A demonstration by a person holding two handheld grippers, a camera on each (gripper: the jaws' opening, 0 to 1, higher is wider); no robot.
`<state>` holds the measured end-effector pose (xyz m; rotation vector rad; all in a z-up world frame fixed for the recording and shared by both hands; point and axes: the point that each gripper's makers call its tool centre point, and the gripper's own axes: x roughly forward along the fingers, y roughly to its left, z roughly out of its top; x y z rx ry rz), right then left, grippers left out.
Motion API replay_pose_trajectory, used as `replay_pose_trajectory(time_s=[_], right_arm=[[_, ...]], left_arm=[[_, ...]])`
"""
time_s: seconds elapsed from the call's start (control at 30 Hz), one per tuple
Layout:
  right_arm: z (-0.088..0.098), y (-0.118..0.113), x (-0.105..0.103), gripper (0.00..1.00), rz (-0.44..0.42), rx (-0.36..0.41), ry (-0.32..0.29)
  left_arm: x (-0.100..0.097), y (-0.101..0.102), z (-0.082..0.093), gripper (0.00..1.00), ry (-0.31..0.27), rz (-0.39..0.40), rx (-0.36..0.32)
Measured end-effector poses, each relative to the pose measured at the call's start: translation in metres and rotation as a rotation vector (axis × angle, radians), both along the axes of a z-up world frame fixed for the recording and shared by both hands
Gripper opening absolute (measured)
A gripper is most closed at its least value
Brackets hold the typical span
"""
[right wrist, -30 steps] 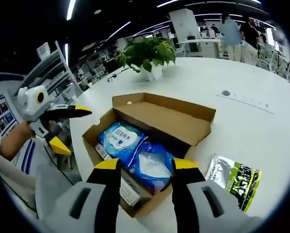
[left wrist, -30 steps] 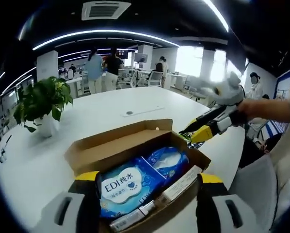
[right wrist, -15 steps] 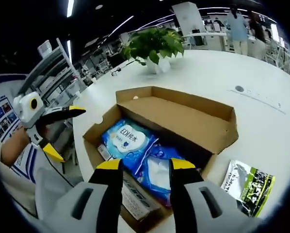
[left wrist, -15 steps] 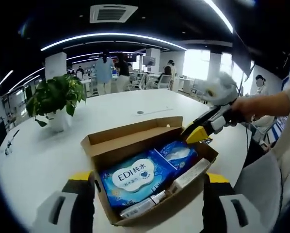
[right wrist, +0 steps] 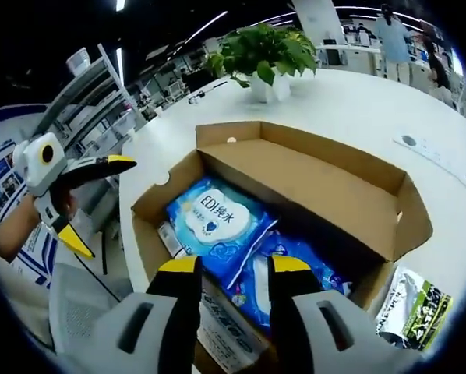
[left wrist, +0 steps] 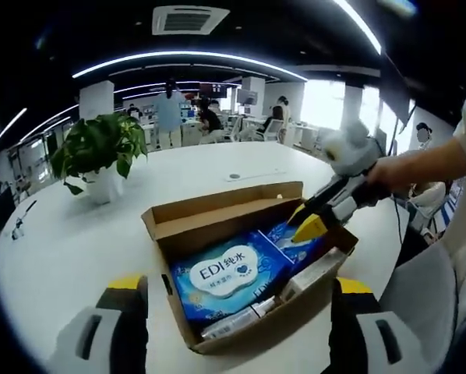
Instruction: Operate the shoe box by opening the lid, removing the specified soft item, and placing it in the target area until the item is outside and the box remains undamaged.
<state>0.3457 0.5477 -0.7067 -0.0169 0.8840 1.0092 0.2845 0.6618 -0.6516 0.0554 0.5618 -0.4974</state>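
The right gripper [right wrist: 231, 265], jaws parted and empty, is now dipping lower over the blue wipes pack [right wrist: 284, 273] at centre frame, probably beginning the grab.

Bright ceiling light strips [left wrist: 178, 58], window glare [left wrist: 319, 97] far back, strong fisheye bending at edges, background people soft

the shoe box [right wrist: 319, 183] is matt brown cardboard, raw at its edges. inside, the blue wipes pack [right wrist: 217, 226] is glossy crinkled plastic film. the white worktop [left wrist: 77, 241] looks smooth, faintly shiny.
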Motion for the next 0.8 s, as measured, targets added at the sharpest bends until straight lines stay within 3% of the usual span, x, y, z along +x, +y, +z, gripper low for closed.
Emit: replay_pose_trajectory(time_s=[0.3, 0.8], right_arm=[[-0.01, 0.013, 0.008, 0.27, -0.009, -0.008, 0.011], [-0.03, 0.029, 0.011, 0.25, 0.003, -0.04, 0.057]], left_arm=[[-0.003, 0.004, 0.003, 1.0, -0.013, 0.034, -0.016], [-0.008, 0.005, -0.008, 0.99, 0.007, 0.037, 0.002]])
